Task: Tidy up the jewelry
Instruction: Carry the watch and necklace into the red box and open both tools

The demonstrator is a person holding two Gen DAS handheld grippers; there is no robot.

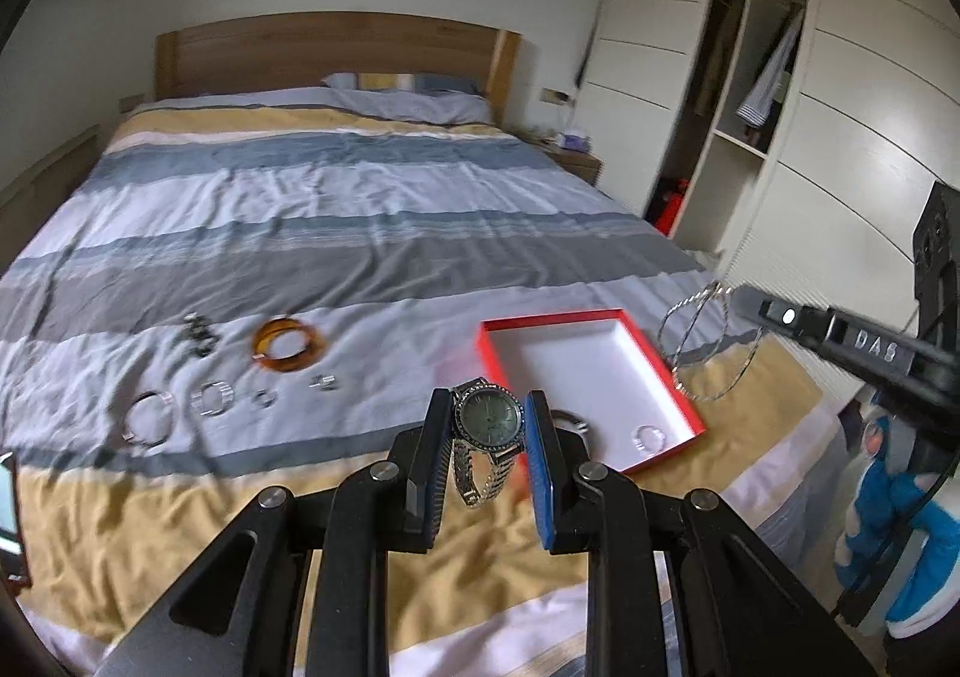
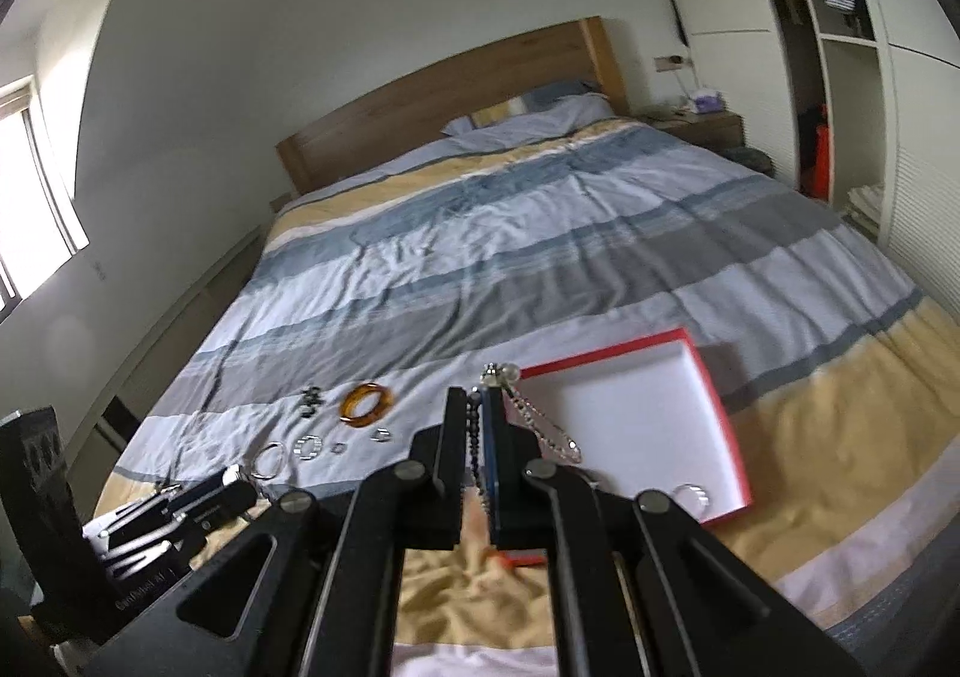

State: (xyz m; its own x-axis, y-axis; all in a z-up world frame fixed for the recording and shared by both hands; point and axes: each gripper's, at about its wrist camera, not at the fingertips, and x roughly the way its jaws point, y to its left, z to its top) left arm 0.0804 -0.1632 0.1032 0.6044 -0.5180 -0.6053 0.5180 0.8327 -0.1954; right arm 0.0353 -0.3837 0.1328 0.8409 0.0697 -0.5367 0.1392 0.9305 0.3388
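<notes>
My left gripper (image 1: 487,416) is shut on a silver watch (image 1: 487,425) with a grey dial, held above the bedspread just left of the open red box (image 1: 654,347). A small silver ring (image 1: 649,437) lies in the box's near corner. My right gripper (image 2: 477,413) is shut on a silver chain necklace (image 2: 543,425) with a beaded strand, held at the box's left edge (image 2: 720,413); in the left wrist view the chain (image 1: 702,341) hangs in loops to the right of the box. An amber bangle (image 1: 288,346), silver bracelets (image 1: 147,416) and small rings (image 1: 264,397) lie on the bed to the left.
The striped bedspread (image 1: 360,233) covers a wide bed with a wooden headboard (image 1: 324,47). A wardrobe (image 1: 750,77) stands open on the right. A nightstand (image 2: 702,128) is by the pillow. A blue and white object (image 1: 900,533) is at the right edge.
</notes>
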